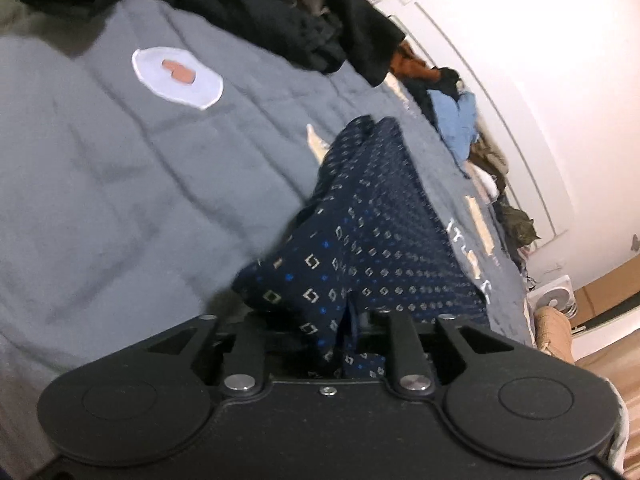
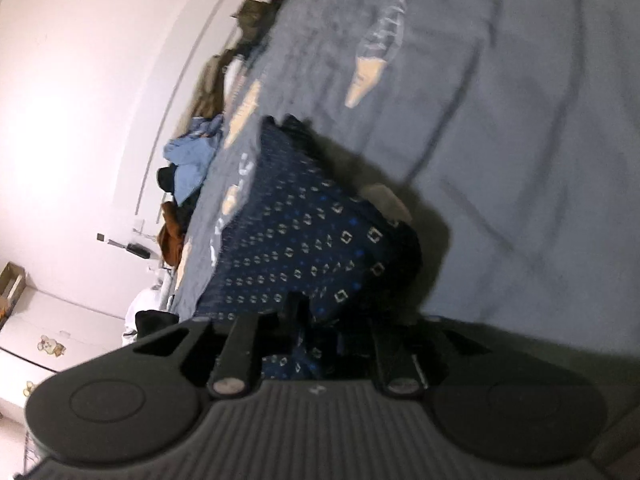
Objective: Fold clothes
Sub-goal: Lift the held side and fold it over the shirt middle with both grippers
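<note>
**Left wrist and right wrist: both tongs on the patterned garment over the bed**

Left wrist view has my left tongs [image 1: 352,312] closed on a fold of the navy patterned garment [image 1: 372,232], the cloth bunched between the two fingers and running back toward the camera. Right wrist view shows my right tongs [image 2: 308,320] pinched shut on another edge of the same navy patterned garment [image 2: 304,236]. It hangs taut from both grips just above the bed, its long axis running away from each camera toward the far edge of the grey bedspread [image 1: 120,184].

Only the left view shows the white oval patch [image 1: 176,78] with an orange mark on the bedspread, the heap of black clothes [image 1: 256,12] beyond it, and a white fan [image 1: 554,300] on the floor past the bed's end. Only the right view shows the low white cabinet [image 2: 52,332] by the wall and the pale printed lettering [image 2: 376,52] across the grey bedspread [image 2: 540,120].

Both views catch a crumpled light blue garment [image 1: 458,120] among other clothes along the bed's far side, against a white wall [image 1: 540,60]. Blur softens much of the detail.
</note>
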A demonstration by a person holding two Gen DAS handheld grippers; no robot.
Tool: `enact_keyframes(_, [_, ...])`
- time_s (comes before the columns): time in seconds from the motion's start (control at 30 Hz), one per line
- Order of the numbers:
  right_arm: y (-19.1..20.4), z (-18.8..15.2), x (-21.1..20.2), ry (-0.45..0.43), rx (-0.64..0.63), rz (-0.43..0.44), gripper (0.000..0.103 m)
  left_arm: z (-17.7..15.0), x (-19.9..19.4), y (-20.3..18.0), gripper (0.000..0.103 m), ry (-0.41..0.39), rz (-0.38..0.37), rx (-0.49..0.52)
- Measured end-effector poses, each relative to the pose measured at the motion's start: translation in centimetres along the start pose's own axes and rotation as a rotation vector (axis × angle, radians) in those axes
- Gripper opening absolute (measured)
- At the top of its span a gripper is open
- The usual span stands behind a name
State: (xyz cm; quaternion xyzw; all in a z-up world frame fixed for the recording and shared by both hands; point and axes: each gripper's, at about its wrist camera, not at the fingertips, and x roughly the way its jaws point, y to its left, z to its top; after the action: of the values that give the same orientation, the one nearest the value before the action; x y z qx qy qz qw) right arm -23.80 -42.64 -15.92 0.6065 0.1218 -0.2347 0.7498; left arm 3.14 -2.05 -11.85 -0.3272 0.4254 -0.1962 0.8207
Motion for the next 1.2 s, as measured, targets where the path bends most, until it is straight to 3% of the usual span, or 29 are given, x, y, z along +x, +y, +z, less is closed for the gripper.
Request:
enact_keyframes(0.17, [0.2, -0.1, 0.5, -0.004, 0.008, 0.041, 0.047, 0.3, 0.5, 0.2, 0.035, 0.003, -0.017, -0.012])
enact_keyframes(0.23, [0.6, -0.2, 0.6, -0.005, -0.01, 0.046, 0.048, 0.3, 0.7, 0.2, 0.034, 0.003, -0.02, -0.008])
enact_keyframes(0.3, [0.8, -0.3, 0.8, 0.0, -0.034, 0.039, 0.044, 0.3, 0.7, 0.0, 0.027, -0.003, -0.027, 0.009])
enact_keyframes(0.33, [0.9, -0.3, 0.8, 0.007, -0.039, 0.033, 0.033, 0.2, 0.6, -0.1, 0.022, -0.005, -0.031, 0.021])
enact_keyframes(0.37, [0.9, -0.3, 0.9, 0.014, -0.044, 0.026, 0.015, 0.2, 0.6, -0.3, 0.015, -0.008, -0.034, 0.032])
enact_keyframes(0.4, [1.0, -0.3, 1.0, 0.02, -0.049, 0.02, 0.012, 0.2, 0.5, -0.4, 0.013, -0.013, -0.034, 0.042])
enact_keyframes(0.77, [1.5, 0.0, -1.3, -0.017, 0.031, 0.046, 0.008, 0.3, -1.8, -0.3, 0.009, -0.041, -0.061, 0.001])
enact_keyframes(1.2, [1.3, -1.4, -6.4, 0.0, 0.014, 0.035, 0.007, -0.9, -6.6, 0.6, 0.008, -0.016, -0.056, 0.031])
